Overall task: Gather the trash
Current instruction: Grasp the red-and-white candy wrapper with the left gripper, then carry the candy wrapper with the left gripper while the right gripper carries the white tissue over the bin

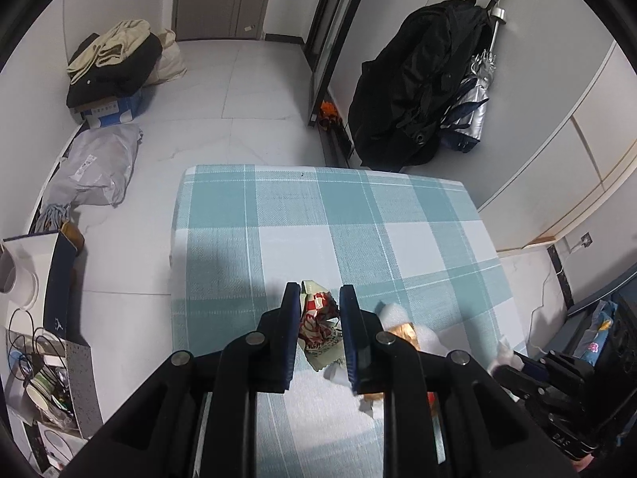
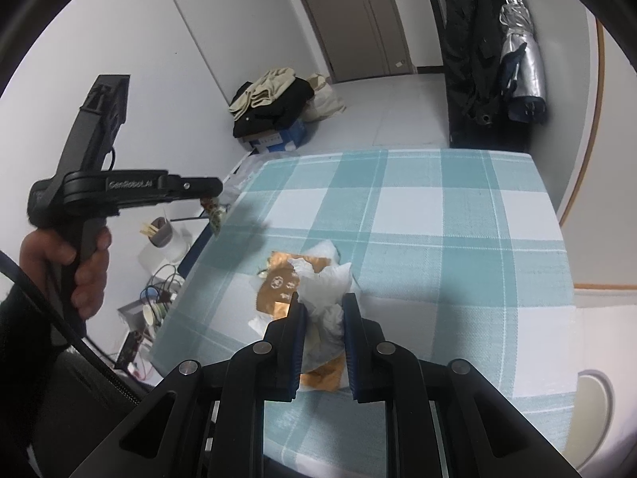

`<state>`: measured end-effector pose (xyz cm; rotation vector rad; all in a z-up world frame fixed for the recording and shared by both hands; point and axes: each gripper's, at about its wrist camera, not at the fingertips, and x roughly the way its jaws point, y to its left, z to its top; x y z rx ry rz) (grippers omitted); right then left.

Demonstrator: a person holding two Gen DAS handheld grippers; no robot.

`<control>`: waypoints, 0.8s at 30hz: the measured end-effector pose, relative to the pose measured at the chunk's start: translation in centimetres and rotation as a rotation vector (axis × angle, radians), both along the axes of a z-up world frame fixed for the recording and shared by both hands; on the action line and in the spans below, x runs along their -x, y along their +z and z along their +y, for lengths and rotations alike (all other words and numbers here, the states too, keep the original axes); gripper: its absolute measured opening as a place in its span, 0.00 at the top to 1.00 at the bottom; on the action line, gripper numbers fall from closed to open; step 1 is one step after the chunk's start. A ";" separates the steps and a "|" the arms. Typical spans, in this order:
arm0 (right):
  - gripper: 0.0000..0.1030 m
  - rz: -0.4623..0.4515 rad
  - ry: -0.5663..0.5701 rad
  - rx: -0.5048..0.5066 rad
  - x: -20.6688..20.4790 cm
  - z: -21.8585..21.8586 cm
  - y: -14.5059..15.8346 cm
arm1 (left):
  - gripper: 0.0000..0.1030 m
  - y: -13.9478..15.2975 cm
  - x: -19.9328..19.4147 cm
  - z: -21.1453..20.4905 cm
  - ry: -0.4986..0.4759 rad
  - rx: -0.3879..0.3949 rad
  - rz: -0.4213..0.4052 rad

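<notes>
I see the checked table (image 2: 458, 215) carrying 1 trash pile | my right gripper (image 2: 321, 310) pinches the white tissue (image 2: 324, 279) atop the brown wrapper (image 2: 278, 286) | my left gripper (image 1: 318, 298) clamps the crumpled snack wrapper (image 1: 318, 322), lifted off the table.

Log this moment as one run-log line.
left gripper: shut on snack wrapper, lifted | right gripper: jaws around white crumpled paper, on checked tablecloth | gold wrapper: on table
</notes>
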<state>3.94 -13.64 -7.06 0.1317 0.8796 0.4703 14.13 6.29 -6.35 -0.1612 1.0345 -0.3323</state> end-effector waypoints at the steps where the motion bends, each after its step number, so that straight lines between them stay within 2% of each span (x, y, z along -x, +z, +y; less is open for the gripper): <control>1: 0.84 -0.003 -0.001 0.001 0.0 0.2 0.1 | 0.85 0.1 0.3 0.0 -0.003 0.008 -0.003; 13: 0.84 -0.023 -0.031 0.010 0.6 0.4 0.2 | 0.85 1.4 2.8 1.0 0.019 0.067 -0.061; 24: 0.84 -0.045 -0.052 -0.022 2.2 -0.4 1.6 | 0.85 2.1 5.0 1.0 0.015 0.065 -0.094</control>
